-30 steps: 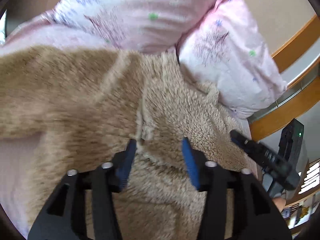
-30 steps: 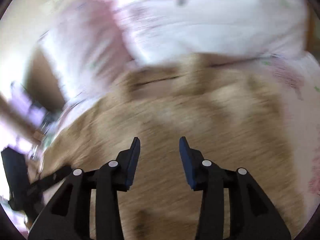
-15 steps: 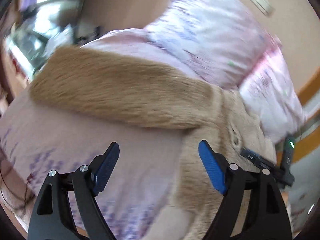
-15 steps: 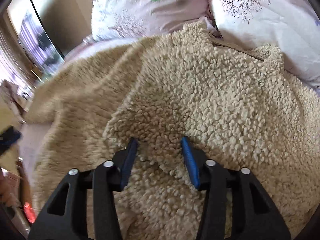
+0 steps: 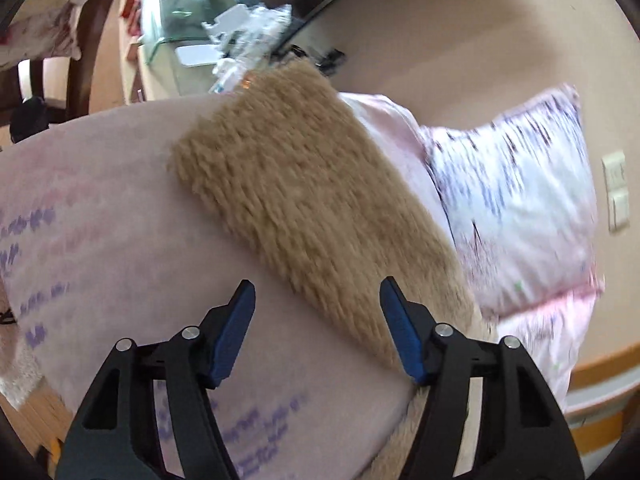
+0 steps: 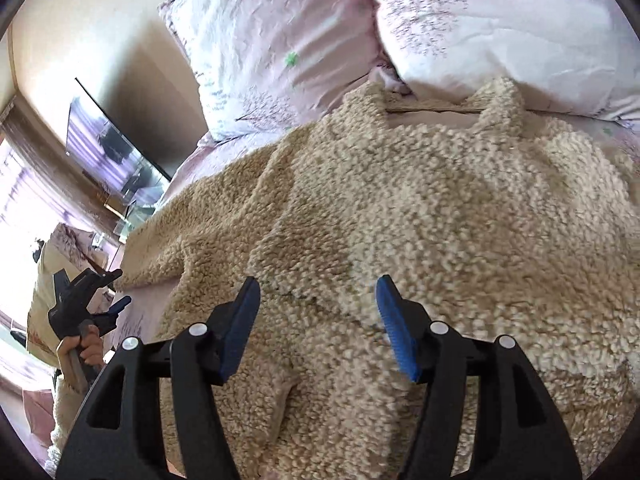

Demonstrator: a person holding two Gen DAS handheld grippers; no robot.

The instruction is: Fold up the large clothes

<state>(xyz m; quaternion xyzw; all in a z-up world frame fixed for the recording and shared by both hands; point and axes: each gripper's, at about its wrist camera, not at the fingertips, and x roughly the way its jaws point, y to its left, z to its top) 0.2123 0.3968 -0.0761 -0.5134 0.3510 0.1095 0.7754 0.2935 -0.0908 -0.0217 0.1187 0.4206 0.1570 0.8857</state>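
Note:
A tan fleece jacket (image 6: 420, 208) lies spread on the pink bed, its collar toward the pillows. Its left sleeve (image 5: 304, 200) stretches out flat across the bedsheet (image 5: 120, 240). My left gripper (image 5: 316, 292) hovers over the sheet at the sleeve's near edge. Its jaws are closing, and the pads press on nothing. In the right wrist view that same left gripper (image 6: 118, 288) shows at the far left, held by a hand (image 6: 86, 346). My right gripper (image 6: 317, 292) hangs just above the jacket's body. Its jaws are opening, with fleece below them but not pinched.
Two floral pillows (image 6: 280, 40) (image 6: 500, 20) lean against the wall behind the collar; one pillow (image 5: 520, 208) lies right of the sleeve. A glass table with clutter (image 5: 192, 40) stands past the bed's far edge. A dark screen (image 6: 108, 148) hangs on the wall.
My left gripper swung off the jacket's body to the outstretched sleeve, widening and then narrowing. My right gripper's jaws spread apart, letting go of the fleece they pinched.

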